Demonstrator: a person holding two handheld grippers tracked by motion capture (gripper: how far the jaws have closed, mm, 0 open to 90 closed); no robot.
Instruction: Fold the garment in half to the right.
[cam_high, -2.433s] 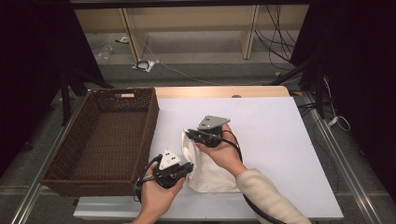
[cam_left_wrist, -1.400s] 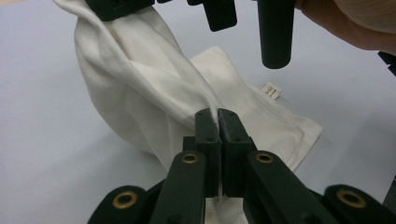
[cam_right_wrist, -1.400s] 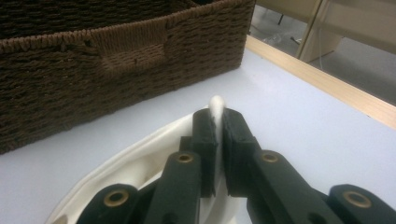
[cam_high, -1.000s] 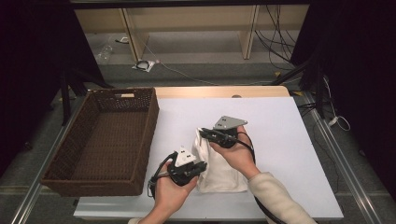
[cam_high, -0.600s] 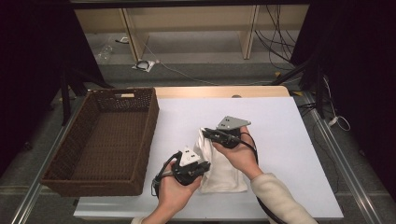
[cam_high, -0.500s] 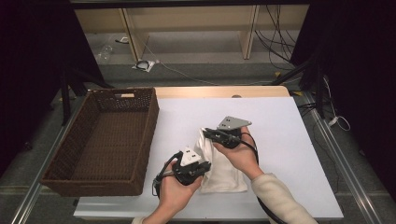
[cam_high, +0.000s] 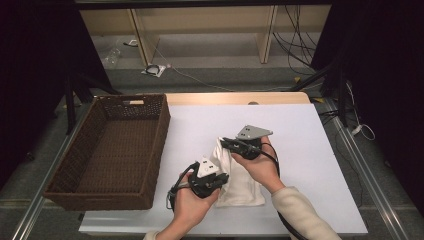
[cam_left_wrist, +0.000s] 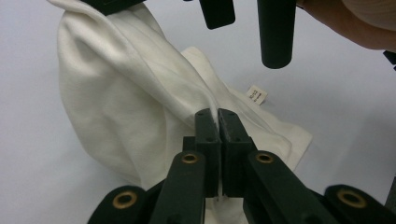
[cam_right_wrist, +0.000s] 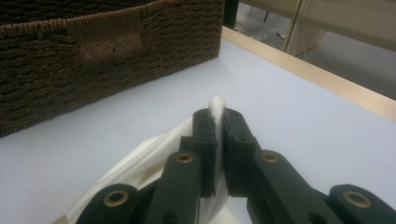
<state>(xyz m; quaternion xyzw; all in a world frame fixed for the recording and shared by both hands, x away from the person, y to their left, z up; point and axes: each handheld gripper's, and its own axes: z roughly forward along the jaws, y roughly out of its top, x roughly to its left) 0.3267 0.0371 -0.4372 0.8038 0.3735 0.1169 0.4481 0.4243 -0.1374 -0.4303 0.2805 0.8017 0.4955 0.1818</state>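
Now pinched at two places: white cloth (cam_high: 239, 177) low in frame centre, on table (cam_high: 310, 150). Clamped on near fold by left gripper (cam_left_wrist: 218, 122), on raised far corner by right gripper (cam_right_wrist: 216, 112). Long axis from lower centre up toward basket (cam_high: 112, 145) at left, nearer left gripper.

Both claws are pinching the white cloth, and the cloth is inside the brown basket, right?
Not quite. Both claws, left and right, do pinch the white cloth, but it isn't inside the basket. The high view shows it on the white table, to the right of the basket.
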